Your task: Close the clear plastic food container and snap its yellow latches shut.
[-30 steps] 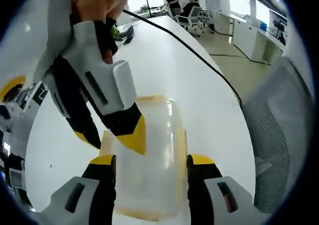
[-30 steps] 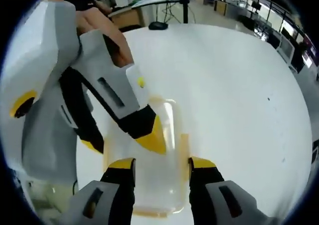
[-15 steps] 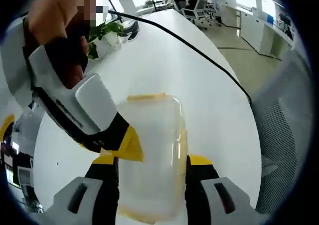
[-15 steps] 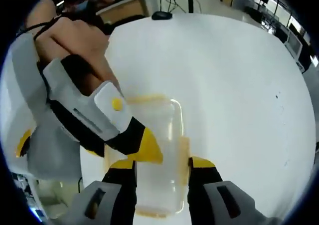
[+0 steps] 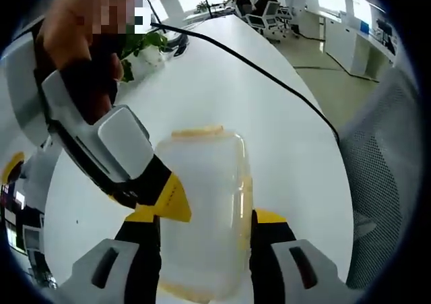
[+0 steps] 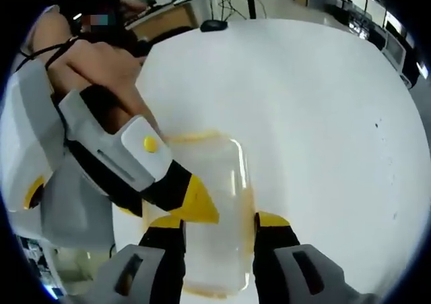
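Container, clear plastic (image 5: 202, 209): lies on the white table (image 5: 222, 88), lid down on it as far as I can judge, long axis running away from both cameras. I see it framed between the jaws of each gripper I am holding. In the right gripper view the same container (image 6: 209, 209) sits between that gripper's jaws in the same way.

Latches, yellow: one along the far end (image 5: 196, 131), one along the side (image 5: 247, 199), and a yellow edge at the near end (image 5: 192, 292). Whether each is snapped or merely folded I cannot tell; the plastic is too clear and the view too warped.

Left gripper (image 5: 205, 218): jaws apart, straddling the container's width, yellow tips level with its side walls. Whether they touch the walls I cannot tell; nothing is clamped that I can confirm.

Right gripper (image 6: 210, 218): same stance, jaws apart on either side of the container. In the left gripper view it comes in from the upper left as the other gripper (image 5: 165, 199), its yellow tip resting at or just above the container's left edge. The left gripper likewise shows in the right gripper view (image 6: 195, 201), tip against the left edge there.

Step in hand, my judgement: lid seated, latching under way, with one tip pressing at a side edge while the other gripper steadies.

Next move calls for: downward pressure on the latch under the tip until it seats, container held from sliding on the smooth table, then the far-end latch.
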The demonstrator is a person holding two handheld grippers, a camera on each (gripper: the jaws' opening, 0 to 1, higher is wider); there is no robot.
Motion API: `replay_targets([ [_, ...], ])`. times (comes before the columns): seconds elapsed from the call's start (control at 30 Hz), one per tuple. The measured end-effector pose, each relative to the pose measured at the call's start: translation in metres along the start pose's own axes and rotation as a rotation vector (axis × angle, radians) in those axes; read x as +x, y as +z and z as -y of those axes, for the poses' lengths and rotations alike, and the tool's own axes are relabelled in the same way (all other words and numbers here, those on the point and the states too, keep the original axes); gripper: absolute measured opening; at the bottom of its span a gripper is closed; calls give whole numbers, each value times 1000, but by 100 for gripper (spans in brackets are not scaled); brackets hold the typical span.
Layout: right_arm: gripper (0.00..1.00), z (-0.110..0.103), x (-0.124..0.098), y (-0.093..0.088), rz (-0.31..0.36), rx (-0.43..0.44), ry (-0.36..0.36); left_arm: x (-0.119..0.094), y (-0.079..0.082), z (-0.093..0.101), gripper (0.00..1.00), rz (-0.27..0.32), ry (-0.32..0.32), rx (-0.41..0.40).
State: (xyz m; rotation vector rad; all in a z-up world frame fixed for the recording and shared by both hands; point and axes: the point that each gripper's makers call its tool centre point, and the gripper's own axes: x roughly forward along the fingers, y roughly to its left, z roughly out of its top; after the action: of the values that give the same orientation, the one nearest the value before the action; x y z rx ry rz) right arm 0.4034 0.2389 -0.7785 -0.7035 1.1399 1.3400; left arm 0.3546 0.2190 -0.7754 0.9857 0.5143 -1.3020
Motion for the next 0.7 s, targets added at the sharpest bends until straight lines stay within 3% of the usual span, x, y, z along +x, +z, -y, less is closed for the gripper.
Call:
replay_targets([
  [0.7,41,1,-7,4,56,-12,-67,-1,3,0,58,16,-38,33],
])
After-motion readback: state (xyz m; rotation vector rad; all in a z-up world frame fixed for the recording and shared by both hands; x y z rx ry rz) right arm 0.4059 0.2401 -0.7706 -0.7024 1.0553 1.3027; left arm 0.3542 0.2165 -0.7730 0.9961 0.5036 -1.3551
